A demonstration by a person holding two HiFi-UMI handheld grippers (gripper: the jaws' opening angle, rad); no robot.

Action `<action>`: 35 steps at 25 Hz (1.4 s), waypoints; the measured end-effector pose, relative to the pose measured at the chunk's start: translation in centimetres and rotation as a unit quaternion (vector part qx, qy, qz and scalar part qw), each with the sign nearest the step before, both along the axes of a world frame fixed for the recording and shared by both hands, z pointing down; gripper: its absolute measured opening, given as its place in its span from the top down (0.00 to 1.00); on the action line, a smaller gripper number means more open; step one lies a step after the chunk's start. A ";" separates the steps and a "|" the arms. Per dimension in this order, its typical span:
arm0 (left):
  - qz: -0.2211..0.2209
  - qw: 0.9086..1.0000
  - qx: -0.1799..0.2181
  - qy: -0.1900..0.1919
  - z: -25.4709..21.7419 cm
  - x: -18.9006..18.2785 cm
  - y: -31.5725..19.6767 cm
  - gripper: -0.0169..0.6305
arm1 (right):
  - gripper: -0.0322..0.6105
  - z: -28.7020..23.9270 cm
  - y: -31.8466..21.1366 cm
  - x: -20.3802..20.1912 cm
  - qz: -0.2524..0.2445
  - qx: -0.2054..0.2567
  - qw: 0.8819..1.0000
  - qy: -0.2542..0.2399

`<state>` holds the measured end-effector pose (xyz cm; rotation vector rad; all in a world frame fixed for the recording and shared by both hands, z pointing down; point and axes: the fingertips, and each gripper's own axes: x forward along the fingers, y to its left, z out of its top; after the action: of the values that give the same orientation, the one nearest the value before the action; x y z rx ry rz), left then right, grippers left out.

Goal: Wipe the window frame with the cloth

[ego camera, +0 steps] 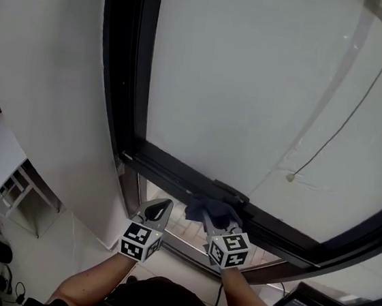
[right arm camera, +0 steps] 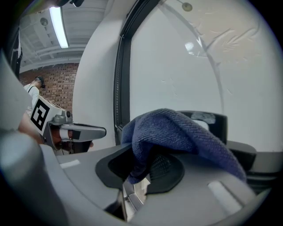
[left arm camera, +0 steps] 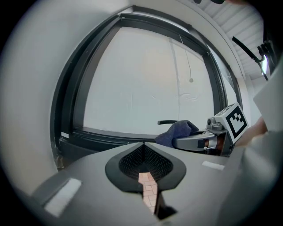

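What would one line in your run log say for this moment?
right gripper: shut on blue cloth | cloth: at bottom rail of window frame, beside handle | left gripper: shut, empty

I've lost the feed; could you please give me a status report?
Right gripper shut on cloth, by lower window frame. Left gripper shut, empty. Nothing in the way.

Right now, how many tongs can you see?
2. The left tongs are shut and empty, just below the frame. The right tongs hold the cloth at the frame's bottom bar.
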<state>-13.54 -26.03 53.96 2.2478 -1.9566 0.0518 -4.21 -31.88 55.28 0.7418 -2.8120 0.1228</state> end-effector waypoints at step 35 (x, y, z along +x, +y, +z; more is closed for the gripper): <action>-0.138 0.990 -0.015 0.002 1.7 -19.5 8.4 0.98 | 0.84 0.4 2.3 -27.5 -0.084 -0.004 0.996 0.014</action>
<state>-33.03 -17.61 55.67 1.9356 -2.2281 0.0434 -31.67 -29.55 55.67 0.4987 -2.8306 0.0956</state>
